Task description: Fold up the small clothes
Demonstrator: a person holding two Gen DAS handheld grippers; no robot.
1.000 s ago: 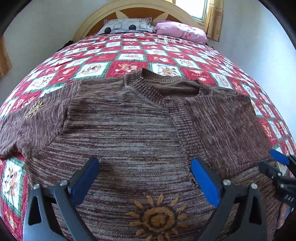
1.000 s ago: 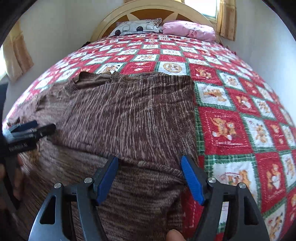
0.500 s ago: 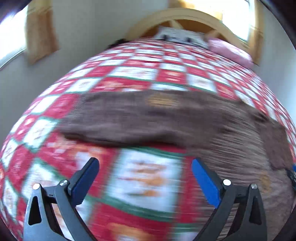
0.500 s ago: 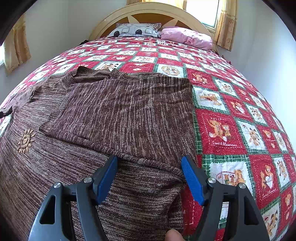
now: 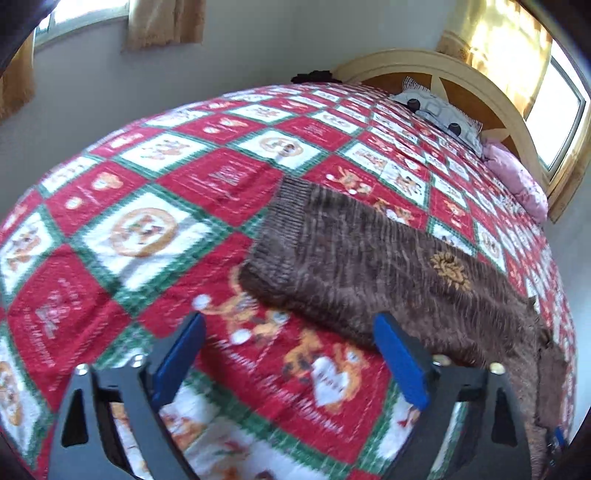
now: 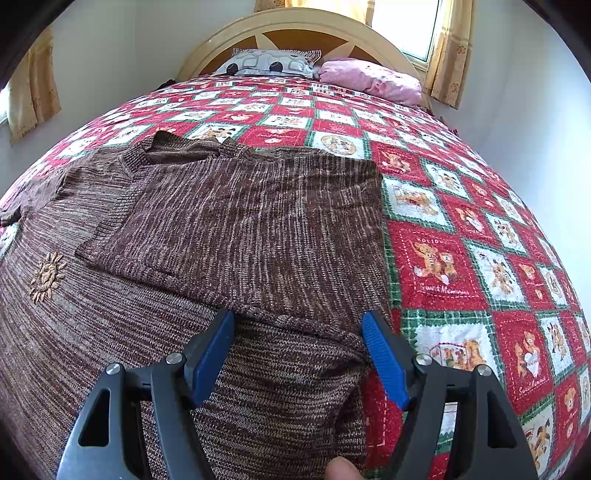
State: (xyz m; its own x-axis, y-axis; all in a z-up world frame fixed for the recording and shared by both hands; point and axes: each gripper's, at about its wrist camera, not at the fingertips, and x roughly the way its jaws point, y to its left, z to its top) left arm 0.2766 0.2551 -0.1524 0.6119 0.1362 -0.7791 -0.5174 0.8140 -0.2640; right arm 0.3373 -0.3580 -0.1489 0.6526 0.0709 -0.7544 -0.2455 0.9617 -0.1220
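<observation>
A brown knitted sweater (image 6: 229, 229) lies flat on the bed, its right sleeve (image 6: 258, 206) folded across the chest. The other sleeve (image 5: 369, 266) stretches out over the quilt, ending in a ribbed cuff (image 5: 273, 236) and bearing a sun motif (image 5: 450, 269). My left gripper (image 5: 291, 354) hovers just short of this sleeve's near edge. Its jaws are closing, with only quilt and the sleeve's edge between them and nothing pressed. My right gripper (image 6: 299, 350) stands open above the sweater's right side, near the folded sleeve's lower edge.
The red, green and white patchwork quilt (image 6: 461, 258) covers the whole bed. Pillows (image 6: 273, 64) and a pink bundle (image 6: 369, 79) lie by the arched headboard (image 6: 295, 26). Walls and curtained windows close in on both sides. A person's fingertip (image 6: 340, 469) shows below the right gripper.
The left gripper has swung left from above the sweater's chest to the outstretched sleeve, rolled, and its jaws have narrowed a little. It has left the right wrist view. The right gripper stayed put.
</observation>
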